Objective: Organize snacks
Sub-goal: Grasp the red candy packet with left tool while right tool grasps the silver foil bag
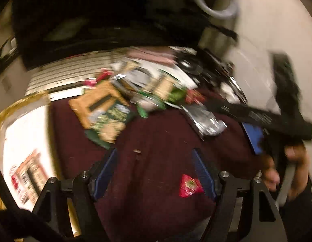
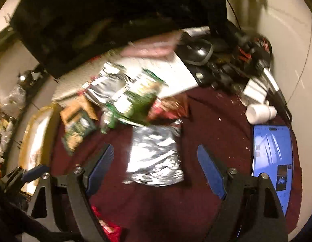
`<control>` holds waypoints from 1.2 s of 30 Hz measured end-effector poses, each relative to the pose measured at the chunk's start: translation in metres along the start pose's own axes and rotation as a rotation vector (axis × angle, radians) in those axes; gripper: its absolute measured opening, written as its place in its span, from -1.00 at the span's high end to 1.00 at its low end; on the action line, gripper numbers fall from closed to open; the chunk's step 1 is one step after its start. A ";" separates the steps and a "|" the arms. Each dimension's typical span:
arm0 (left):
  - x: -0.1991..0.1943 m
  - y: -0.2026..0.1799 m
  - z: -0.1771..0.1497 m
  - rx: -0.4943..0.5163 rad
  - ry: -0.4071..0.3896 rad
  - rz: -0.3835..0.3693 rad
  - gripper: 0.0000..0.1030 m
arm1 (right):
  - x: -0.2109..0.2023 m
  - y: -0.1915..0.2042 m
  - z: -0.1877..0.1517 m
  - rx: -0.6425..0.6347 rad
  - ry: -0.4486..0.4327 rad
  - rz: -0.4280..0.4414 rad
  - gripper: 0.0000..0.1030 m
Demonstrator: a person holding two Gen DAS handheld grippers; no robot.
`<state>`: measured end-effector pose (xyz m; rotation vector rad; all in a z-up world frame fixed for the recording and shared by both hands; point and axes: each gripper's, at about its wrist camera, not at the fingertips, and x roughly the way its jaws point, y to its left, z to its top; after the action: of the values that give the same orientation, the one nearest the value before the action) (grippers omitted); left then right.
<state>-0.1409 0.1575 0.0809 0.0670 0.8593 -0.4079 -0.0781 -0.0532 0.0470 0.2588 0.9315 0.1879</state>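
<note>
Fingers of the left gripper [image 1: 154, 173], tipped in blue, stand spread wide with nothing between them, above a maroon cloth [image 1: 156, 141] that covers the surface. A small red packet [image 1: 189, 185] lies on the cloth just inside the finger at 4 o'clock. Farther out, toward 12 o'clock, a blurred heap of snacks [image 1: 135, 98] rests on the cloth: an orange packet [image 1: 93, 102], a green packet [image 1: 111, 121] overlapping it, and a silver pouch [image 1: 206, 123] at 2 o'clock. At 3 o'clock a hand [image 1: 289, 169] grips the handle of the other tool. A white box with a gold edge [image 1: 24, 141] sits at 9 o'clock.

Fingers of the right gripper [image 2: 155, 169] are likewise splayed and empty. A crumpled silver pouch [image 2: 156, 155] lies flat on the cloth between and just beyond them, not touched. Past it, toward 11 o'clock, green packets [image 2: 135, 100] pile with other blurred wrappers. A lit phone [image 2: 273, 157] lies at 3 o'clock, with a white bottle [image 2: 259, 113] on its side just beyond it. Another red packet [image 2: 107, 227] shows at 7 o'clock, under the gripper frame.
</note>
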 end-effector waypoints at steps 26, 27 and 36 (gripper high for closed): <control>0.053 -0.059 -0.029 0.357 0.110 -0.143 -0.47 | 0.026 0.012 -0.005 -0.046 0.079 0.049 -0.06; 0.054 -0.058 -0.029 0.352 0.112 -0.143 -0.47 | 0.025 0.012 -0.005 -0.041 0.081 0.045 -0.06; 0.055 -0.048 -0.028 0.248 0.108 -0.097 0.52 | 0.027 0.015 -0.006 -0.042 0.075 0.035 -0.07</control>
<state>-0.1469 0.1019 0.0260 0.2794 0.9167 -0.6046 -0.0678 -0.0310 0.0267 0.2301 0.9966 0.2503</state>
